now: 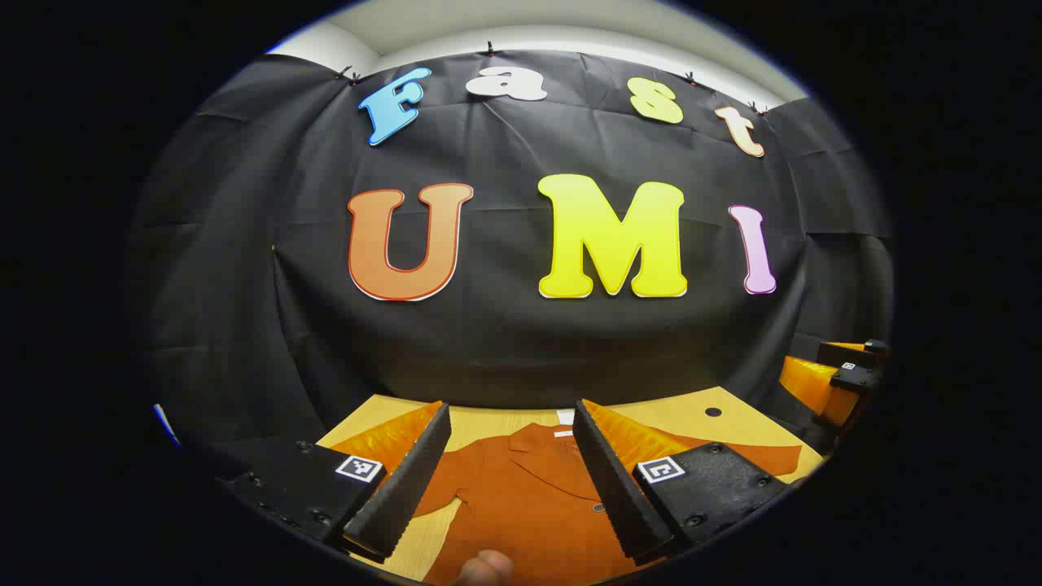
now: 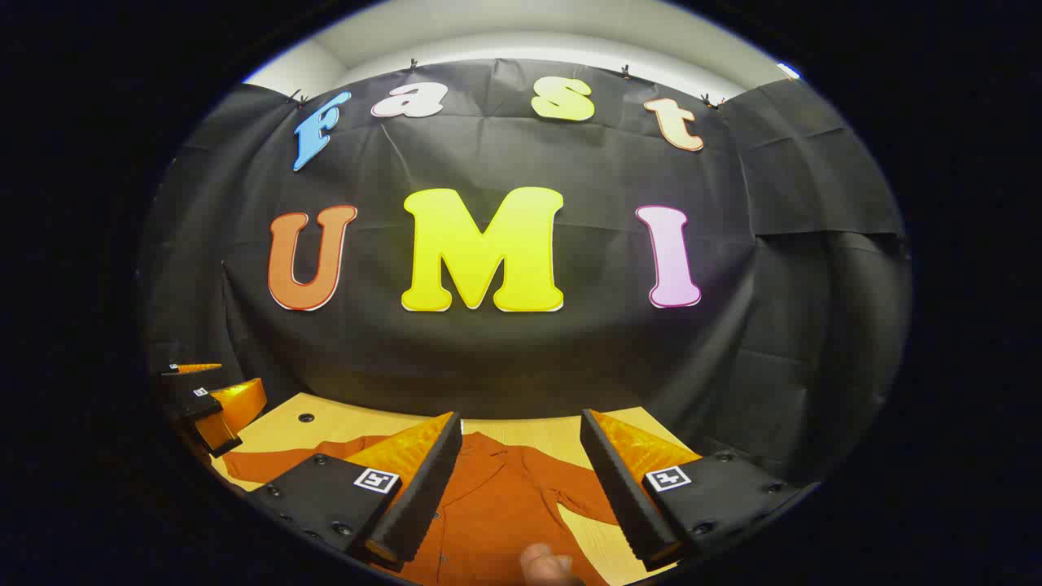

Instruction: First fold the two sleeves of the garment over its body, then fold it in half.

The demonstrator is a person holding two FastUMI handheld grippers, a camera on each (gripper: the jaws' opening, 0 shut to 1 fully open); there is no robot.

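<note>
A rust-orange collared shirt (image 1: pixel 521 496) lies flat on the wooden table (image 1: pixel 676 415), collar toward the wall. In the left gripper view my left gripper (image 1: pixel 511 419) hovers open above the collar, nothing between its fingers; one sleeve (image 1: pixel 773 457) stretches out right. The right gripper (image 1: pixel 847 374) shows at the far right edge. In the right gripper view the right gripper (image 2: pixel 521 423) stands open over the shirt (image 2: pixel 496 496), also empty. One sleeve (image 2: pixel 269 462) lies spread to the left, the other sleeve (image 2: pixel 582 496) angles down on the right. The left gripper (image 2: pixel 207 399) is at the left edge.
The black cloth wall rises just behind the table's far edge. A small dark hole (image 1: pixel 713 412) marks the tabletop, seen also as a hole (image 2: pixel 306 417) in the right gripper view. A fingertip (image 1: pixel 484 566) and a thumb (image 2: pixel 545 566) show at the bottom.
</note>
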